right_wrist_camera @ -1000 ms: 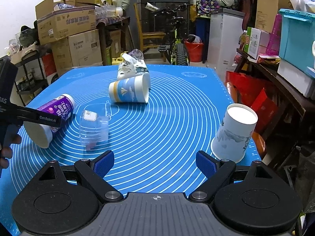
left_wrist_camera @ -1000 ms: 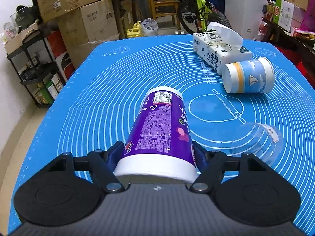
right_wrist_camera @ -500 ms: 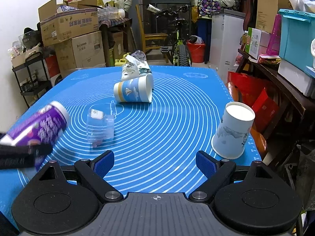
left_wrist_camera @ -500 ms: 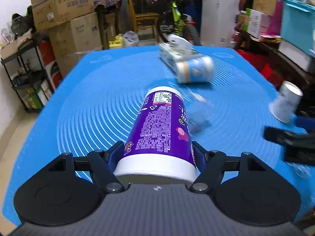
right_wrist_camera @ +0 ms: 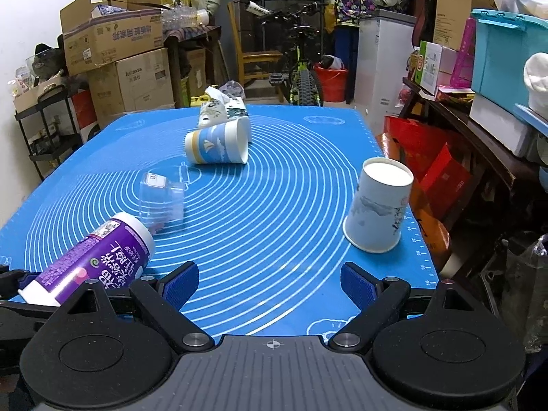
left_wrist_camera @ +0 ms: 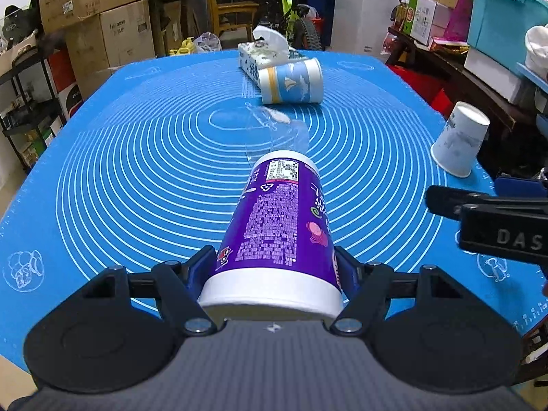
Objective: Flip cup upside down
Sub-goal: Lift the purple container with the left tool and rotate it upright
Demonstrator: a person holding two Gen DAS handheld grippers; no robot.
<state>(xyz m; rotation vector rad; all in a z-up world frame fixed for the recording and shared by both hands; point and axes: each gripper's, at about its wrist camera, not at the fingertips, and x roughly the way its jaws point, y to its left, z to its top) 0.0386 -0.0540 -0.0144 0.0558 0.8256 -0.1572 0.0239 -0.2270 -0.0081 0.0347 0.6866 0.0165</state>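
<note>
My left gripper [left_wrist_camera: 274, 274] is shut on a purple paper cup [left_wrist_camera: 281, 229], held lying along the fingers above the blue mat, its base pointing away from me. The purple cup also shows at the lower left of the right wrist view [right_wrist_camera: 92, 260]. My right gripper [right_wrist_camera: 269, 284] is open and empty above the mat's near edge; its body shows at the right of the left wrist view [left_wrist_camera: 493, 219]. A white-and-blue paper cup [right_wrist_camera: 378, 205] stands upside down at the right. A blue-and-yellow cup [right_wrist_camera: 217, 145] and a clear plastic cup [right_wrist_camera: 159, 195] lie on their sides.
A tissue pack [left_wrist_camera: 260, 54] lies at the far end of the blue mat [left_wrist_camera: 137, 171], right behind the blue-and-yellow cup [left_wrist_camera: 291, 82]. Cardboard boxes [right_wrist_camera: 113, 51], a bicycle [right_wrist_camera: 301, 75] and shelves with bins [right_wrist_camera: 507, 54] surround the table.
My left gripper has lifted the purple cup off the mat and swung right, toward the right gripper. The right gripper has hardly moved.
</note>
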